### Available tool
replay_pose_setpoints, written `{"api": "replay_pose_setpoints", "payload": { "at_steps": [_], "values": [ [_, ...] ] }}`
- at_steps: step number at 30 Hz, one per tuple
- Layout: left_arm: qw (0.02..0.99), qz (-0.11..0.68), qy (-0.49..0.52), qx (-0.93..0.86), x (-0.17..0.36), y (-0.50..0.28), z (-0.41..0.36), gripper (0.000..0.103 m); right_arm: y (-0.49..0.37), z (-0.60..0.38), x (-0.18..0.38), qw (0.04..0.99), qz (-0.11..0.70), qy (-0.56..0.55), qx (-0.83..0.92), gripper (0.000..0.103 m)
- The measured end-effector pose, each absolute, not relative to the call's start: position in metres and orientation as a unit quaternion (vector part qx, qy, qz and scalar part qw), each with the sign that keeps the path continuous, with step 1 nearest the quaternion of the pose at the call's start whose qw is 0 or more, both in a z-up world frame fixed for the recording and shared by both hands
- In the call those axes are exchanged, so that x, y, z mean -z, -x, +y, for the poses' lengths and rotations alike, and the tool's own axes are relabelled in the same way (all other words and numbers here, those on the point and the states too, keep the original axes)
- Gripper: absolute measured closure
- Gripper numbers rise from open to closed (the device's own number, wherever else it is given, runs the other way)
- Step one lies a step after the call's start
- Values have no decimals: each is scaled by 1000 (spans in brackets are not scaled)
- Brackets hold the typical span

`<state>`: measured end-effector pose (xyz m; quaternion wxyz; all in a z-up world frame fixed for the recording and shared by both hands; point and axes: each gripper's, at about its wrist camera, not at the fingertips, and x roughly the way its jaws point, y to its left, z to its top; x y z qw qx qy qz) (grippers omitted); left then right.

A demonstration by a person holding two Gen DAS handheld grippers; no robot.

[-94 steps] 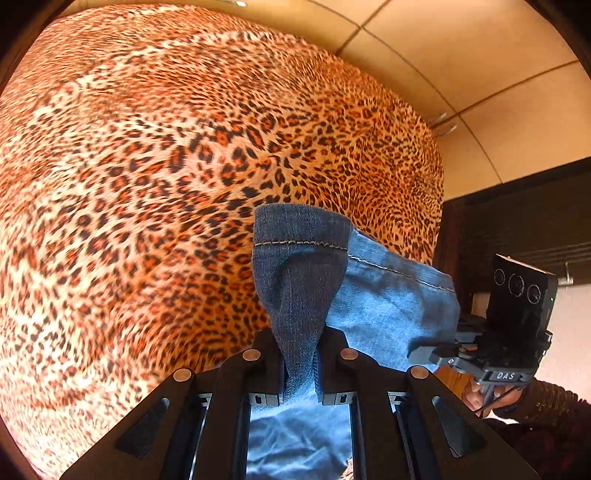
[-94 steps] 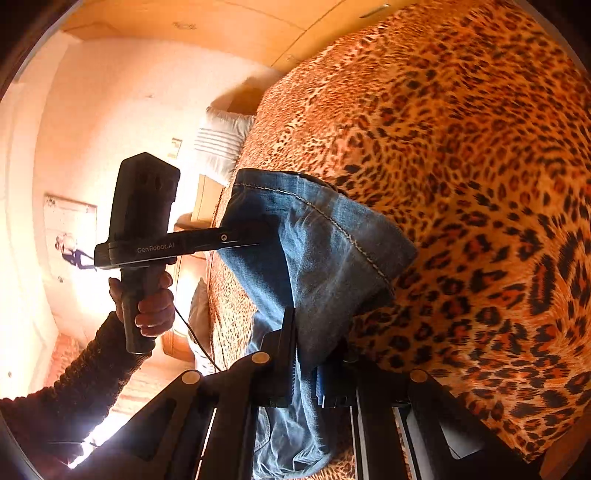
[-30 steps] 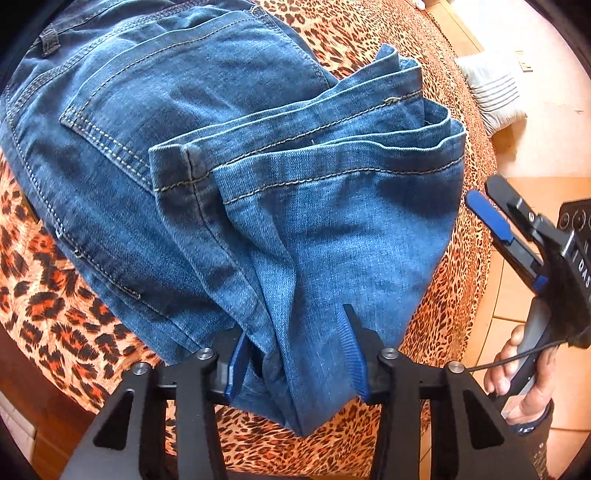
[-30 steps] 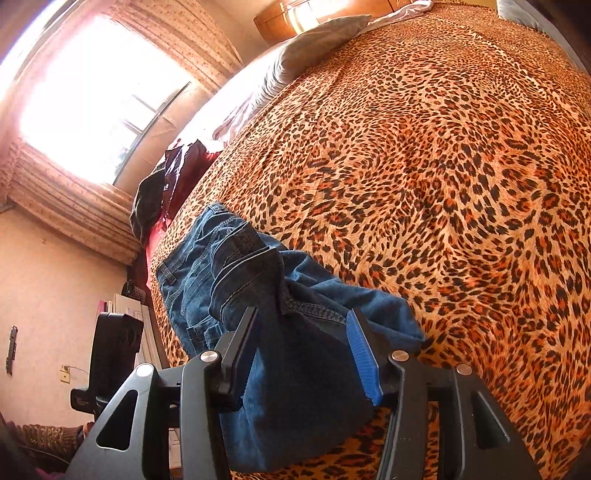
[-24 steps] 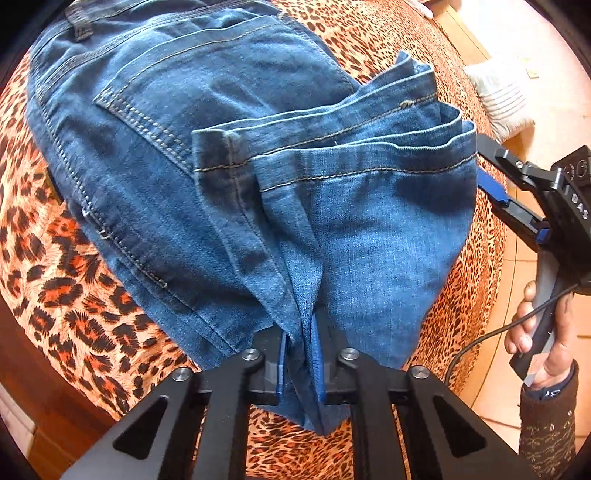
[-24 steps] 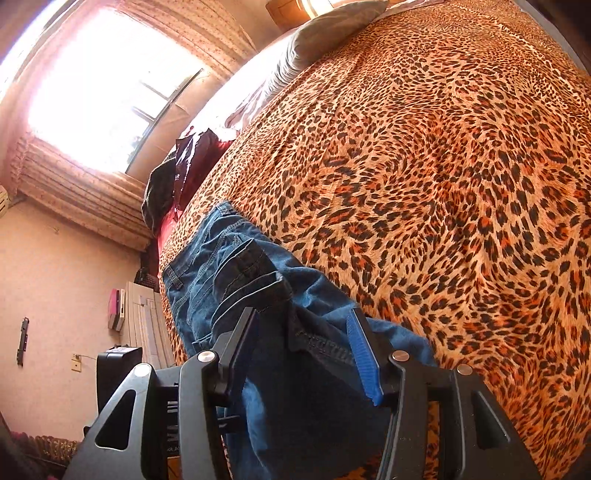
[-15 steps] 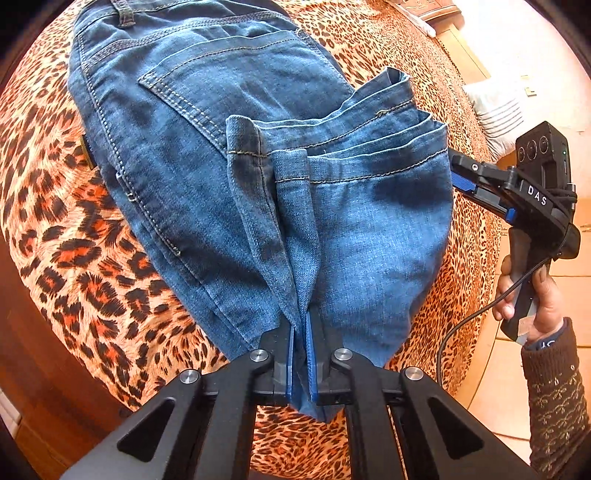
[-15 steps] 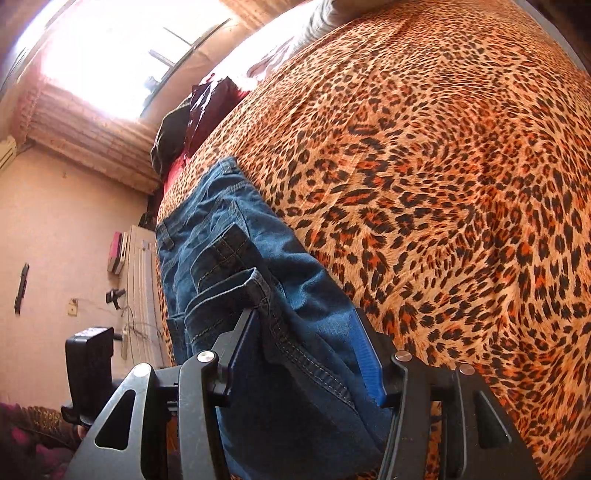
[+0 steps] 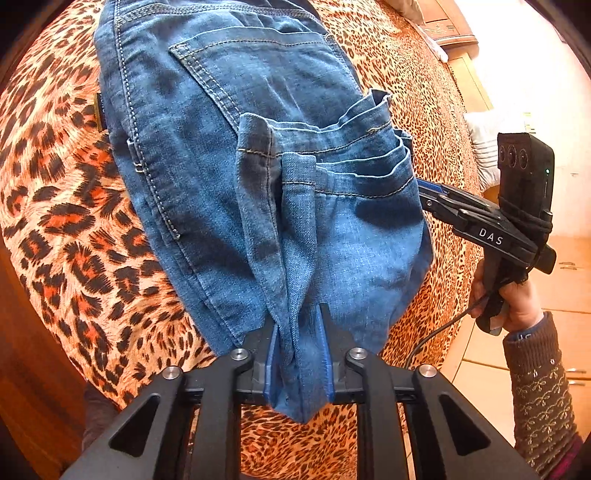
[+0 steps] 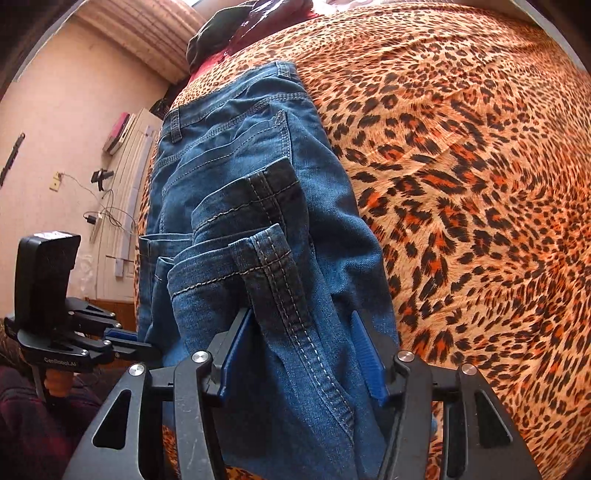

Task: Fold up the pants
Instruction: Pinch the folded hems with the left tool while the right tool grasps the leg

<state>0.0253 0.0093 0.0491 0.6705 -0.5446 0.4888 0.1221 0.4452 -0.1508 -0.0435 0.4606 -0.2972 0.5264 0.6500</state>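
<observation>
Blue jeans [image 9: 236, 162] lie on a leopard-print bedspread [image 9: 55, 206], the leg ends folded back over the seat and back pocket. My left gripper [image 9: 297, 332] straddles a bunched fold of the leg end, its jaws partly open with a gap to the cloth. My right gripper [image 10: 301, 343] stands wide open around the hem seam of the jeans [image 10: 258, 229]. The right gripper [image 9: 439, 197] also shows at the jeans' right edge in the left wrist view, and the left gripper [image 10: 125, 341] shows at the left of the right wrist view.
The bedspread [image 10: 461, 166] stretches wide to the right of the jeans. Dark clothes [image 10: 221, 33] lie at the bed's far end. A wooden bed frame [image 9: 33, 350] runs along the left. A tiled floor [image 9: 480, 373] lies beyond the bed edge.
The leg ends were carried over and laid on the seat. My left gripper shut on the fold, then has opened partly now. My right gripper stayed open.
</observation>
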Motion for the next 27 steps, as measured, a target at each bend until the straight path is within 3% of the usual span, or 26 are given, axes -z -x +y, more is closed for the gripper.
{"api": "replay_pose_setpoints", "payload": {
  "at_steps": [2, 3, 6, 8, 11, 15, 18, 21, 22, 25, 27],
  "values": [
    [670, 498, 538, -121, -47, -31, 8, 84, -441, -151, 40, 468, 519, 302, -649, 71],
    [668, 506, 532, -121, -46, -33, 4, 94, -439, -153, 39, 471, 515, 305, -648, 74],
    [650, 514, 550, -106, -49, -24, -5, 99, -437, -164, 29, 467, 525, 293, -648, 83],
    [625, 505, 591, -66, -54, -8, -18, 99, -442, -175, 13, 437, 547, 260, -665, 86],
    [626, 525, 574, -63, -54, 6, -37, 99, -445, -196, -5, 400, 559, 244, -684, 87],
    [577, 530, 613, -99, -17, 21, -39, 97, -466, -192, 23, 455, 581, 243, -629, 87],
    [578, 531, 612, -99, -21, 27, -42, 97, -477, -188, 45, 500, 588, 250, -584, 81],
    [598, 543, 582, -98, -33, 23, -45, 97, -487, -199, 44, 488, 608, 200, -594, 81],
    [599, 543, 581, -97, -35, 22, -43, 97, -490, -205, 40, 481, 610, 183, -603, 77],
    [590, 538, 594, -99, -31, 14, -46, 97, -499, -227, 32, 474, 611, 145, -617, 49],
    [582, 536, 603, -100, -27, 10, -30, 96, -500, -235, 31, 474, 613, 130, -619, 47]
  ]
}}
